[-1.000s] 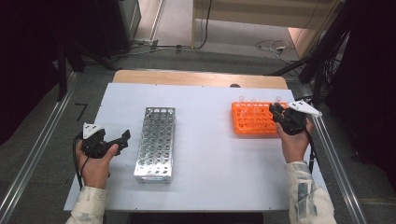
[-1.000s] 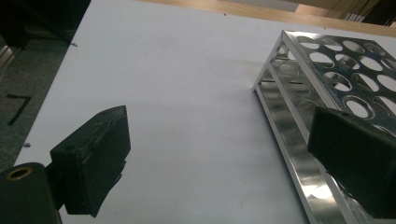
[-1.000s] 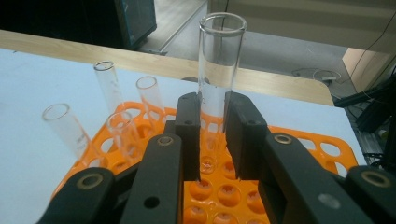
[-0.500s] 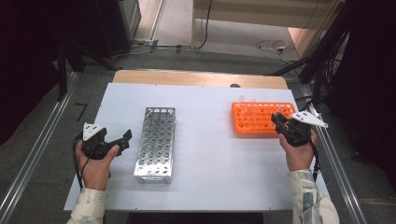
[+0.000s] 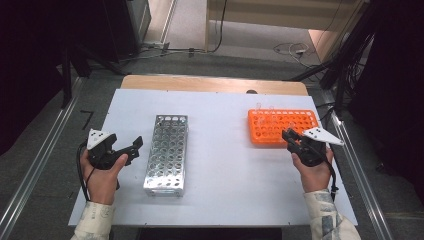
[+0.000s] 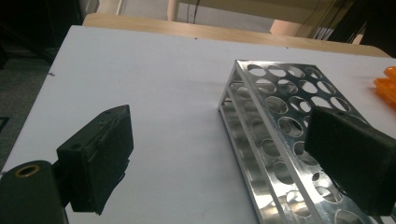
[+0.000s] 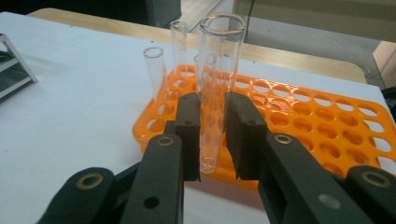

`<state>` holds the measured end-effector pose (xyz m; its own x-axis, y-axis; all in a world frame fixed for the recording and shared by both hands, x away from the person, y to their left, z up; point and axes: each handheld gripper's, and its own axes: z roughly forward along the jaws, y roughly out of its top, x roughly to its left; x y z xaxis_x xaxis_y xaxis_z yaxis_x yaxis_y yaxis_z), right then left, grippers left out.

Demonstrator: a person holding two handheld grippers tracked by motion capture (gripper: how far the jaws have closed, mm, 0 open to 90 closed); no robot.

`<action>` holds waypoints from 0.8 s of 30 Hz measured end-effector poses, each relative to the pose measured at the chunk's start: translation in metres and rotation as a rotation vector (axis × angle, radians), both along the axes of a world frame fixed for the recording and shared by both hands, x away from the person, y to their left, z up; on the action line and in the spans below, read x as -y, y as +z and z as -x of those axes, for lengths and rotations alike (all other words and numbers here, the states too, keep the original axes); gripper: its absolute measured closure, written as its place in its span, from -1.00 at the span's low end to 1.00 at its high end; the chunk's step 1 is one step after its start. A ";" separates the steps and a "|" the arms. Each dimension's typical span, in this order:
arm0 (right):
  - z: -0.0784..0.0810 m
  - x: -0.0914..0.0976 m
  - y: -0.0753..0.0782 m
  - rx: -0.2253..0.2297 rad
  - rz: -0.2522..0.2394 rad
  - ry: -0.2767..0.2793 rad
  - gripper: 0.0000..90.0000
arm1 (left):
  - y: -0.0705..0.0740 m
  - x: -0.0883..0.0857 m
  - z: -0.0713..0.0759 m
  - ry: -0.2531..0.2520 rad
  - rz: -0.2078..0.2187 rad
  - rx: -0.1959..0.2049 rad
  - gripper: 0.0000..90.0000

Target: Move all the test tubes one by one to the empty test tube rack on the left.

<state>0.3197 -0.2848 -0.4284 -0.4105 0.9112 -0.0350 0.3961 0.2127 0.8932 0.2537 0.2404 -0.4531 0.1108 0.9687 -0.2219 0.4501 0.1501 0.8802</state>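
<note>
Right gripper [image 7: 212, 140]: jaws closed on a clear glass test tube [image 7: 215, 88]. The tube stands upright between the two black pads, clamped along its lower part; its rounded bottom hangs just below the pads and its open mouth rises well above them. In the right gripper view the held tube is in front of the orange rack [image 7: 322, 126], on its near side. Three more clear tubes [image 7: 155, 70] stand in the rack's far-left holes.

In the high view the right gripper [image 5: 296, 141] sits at the near right edge of the orange rack [image 5: 280, 125], at the right of the white table [image 5: 225, 195]; the tube itself is too small to make out there.

Left gripper [image 6: 219, 158]: jaws wide open, nothing between the pads. The near end of the metal rack [image 6: 285, 135] lies just right of and beyond the gap, with the right pad overlapping its long side in the left gripper view. In the high view the left gripper [image 5: 131, 148] rests just left of the metal rack [image 5: 167, 152], apart from it.

Change against the earlier frames: the right gripper, previously over the orange rack's right end, has drawn back toward the near edge of the table. Left hand and both racks unchanged in place.
</note>
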 end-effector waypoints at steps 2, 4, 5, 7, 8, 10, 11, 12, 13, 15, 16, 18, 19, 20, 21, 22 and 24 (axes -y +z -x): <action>0.001 -0.004 0.000 0.004 0.004 0.012 0.63 | 0.003 0.003 -0.001 -0.017 0.000 0.003 -0.82; 0.003 -0.009 0.001 0.003 0.001 0.028 0.63 | 0.004 0.005 -0.001 -0.023 -0.003 0.005 -0.82; 0.003 -0.012 0.001 0.004 0.003 0.035 0.63 | 0.005 0.007 -0.001 -0.031 -0.008 0.006 -0.82; 0.004 -0.015 0.001 0.003 0.003 0.042 0.63 | 0.006 0.010 -0.002 -0.040 -0.011 0.012 -0.82; 0.005 -0.017 0.001 0.004 0.004 0.049 0.63 | 0.007 0.012 -0.003 -0.045 -0.009 0.014 -0.82; 0.007 -0.025 0.003 0.010 0.005 0.071 0.63 | 0.008 0.015 -0.004 -0.058 -0.011 0.016 -0.82; 0.007 -0.027 0.003 0.009 0.003 0.078 0.63 | 0.009 0.017 -0.005 -0.064 -0.014 0.016 -0.82; 0.007 -0.027 0.003 0.009 0.003 0.078 0.63 | 0.009 0.019 -0.006 -0.069 -0.013 0.019 -0.82; 0.008 -0.032 0.003 0.013 0.004 0.094 0.63 | 0.011 0.022 -0.007 -0.079 -0.018 0.020 -0.82; 0.008 -0.036 0.003 0.011 0.008 0.107 0.63 | 0.012 0.024 -0.007 -0.087 -0.019 0.023 -0.82; 0.009 -0.039 0.002 0.009 0.010 0.114 0.63 | 0.013 0.026 -0.008 -0.091 -0.020 0.025 -0.82; 0.009 -0.041 0.002 0.008 0.011 0.121 0.63 | 0.015 0.029 -0.008 -0.103 -0.020 0.028 -0.82; 0.010 -0.046 0.001 0.006 0.010 0.136 0.63 | 0.017 0.034 -0.009 -0.116 -0.023 0.035 -0.82; 0.010 -0.048 0.001 0.007 0.013 0.144 0.63 | 0.017 0.034 -0.009 -0.116 -0.023 0.035 -0.81; 0.010 -0.051 0.001 0.005 0.013 0.150 0.63 | 0.018 0.036 -0.009 -0.126 -0.028 0.034 -0.81; 0.011 -0.053 0.000 0.003 0.013 0.157 0.63 | 0.019 0.040 -0.010 -0.138 -0.028 0.036 -0.81; 0.011 -0.059 0.000 0.002 0.014 0.174 0.63 | 0.021 0.046 -0.011 -0.153 -0.034 0.039 -0.81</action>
<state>0.3092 -0.2260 -0.4287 -0.5617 0.8260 -0.0480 0.3509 0.2903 0.8903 0.2644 0.1949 -0.4321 0.2655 0.9467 -0.1824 0.4313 0.0526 0.9007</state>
